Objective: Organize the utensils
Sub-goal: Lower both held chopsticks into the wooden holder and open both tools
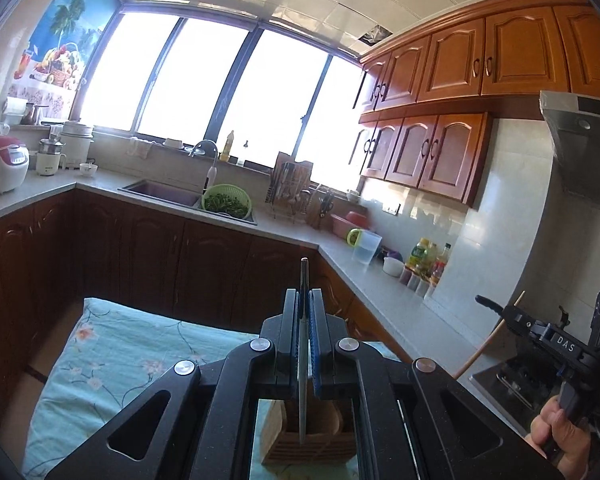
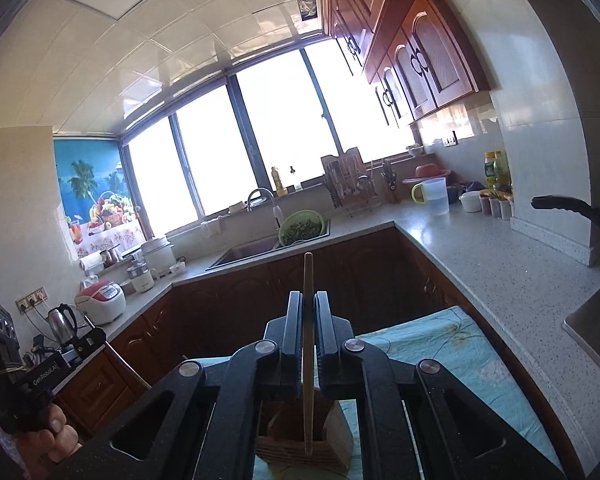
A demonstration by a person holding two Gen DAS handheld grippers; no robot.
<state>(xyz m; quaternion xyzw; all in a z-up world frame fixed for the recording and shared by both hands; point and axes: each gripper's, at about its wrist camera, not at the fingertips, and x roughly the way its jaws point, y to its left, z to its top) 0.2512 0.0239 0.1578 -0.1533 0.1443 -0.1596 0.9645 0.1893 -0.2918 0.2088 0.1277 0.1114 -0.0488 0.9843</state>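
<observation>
My left gripper (image 1: 304, 300) is shut on a thin metal utensil (image 1: 302, 356) held upright, its lower end down in a wooden utensil holder (image 1: 308, 436) below the fingers. My right gripper (image 2: 308, 300) is shut on a wooden chopstick (image 2: 309, 356), also upright with its lower end inside the same wooden holder (image 2: 304, 444). The holder stands on a table with a light blue floral cloth (image 1: 112, 360), seen also in the right wrist view (image 2: 452, 356). The right gripper and its chopstick show at the right edge of the left wrist view (image 1: 496, 312).
Kitchen counter (image 2: 500, 260) runs along the right and back, with a sink, a green colander (image 1: 226, 200), a measuring jug (image 1: 366, 246), bottles and a dish rack. A pan handle (image 2: 564, 206) sticks out over the stove. A rice cooker (image 1: 2, 162) stands at left.
</observation>
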